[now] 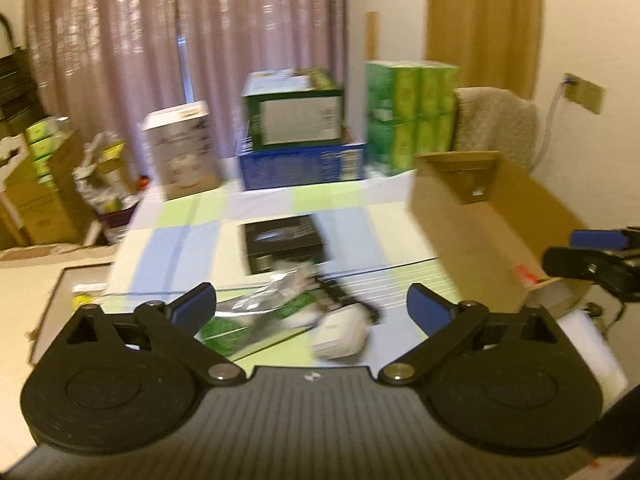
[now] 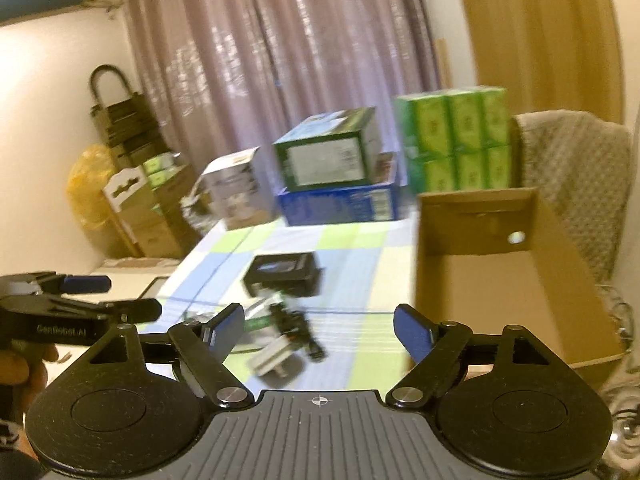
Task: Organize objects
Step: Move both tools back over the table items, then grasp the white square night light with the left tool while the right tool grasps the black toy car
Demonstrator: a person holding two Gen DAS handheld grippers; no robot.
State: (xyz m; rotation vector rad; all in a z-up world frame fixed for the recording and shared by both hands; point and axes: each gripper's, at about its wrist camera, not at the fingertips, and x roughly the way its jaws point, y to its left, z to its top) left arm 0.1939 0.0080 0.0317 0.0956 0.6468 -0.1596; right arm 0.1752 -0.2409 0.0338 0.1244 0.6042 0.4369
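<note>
My left gripper (image 1: 312,312) is open above the near end of a checked tablecloth (image 1: 360,216). Between and beyond its fingers lie a green and silver packet (image 1: 256,320), a white adapter (image 1: 342,336) and a black cable (image 1: 340,296). A black box (image 1: 284,244) lies flat farther back. My right gripper (image 2: 318,330) is open too, over the same pile: the white adapter (image 2: 274,358), the black cable (image 2: 296,328) and the black box (image 2: 282,272). An open cardboard box (image 2: 492,276) stands on the right. Both views are blurred.
At the table's far end stand a white box (image 1: 180,148), a green box (image 1: 294,116) on a blue box (image 1: 300,166), and a stack of green packs (image 1: 412,116). Cartons and bags crowd the floor at left (image 2: 132,208). A padded chair back (image 2: 572,172) is behind the cardboard box.
</note>
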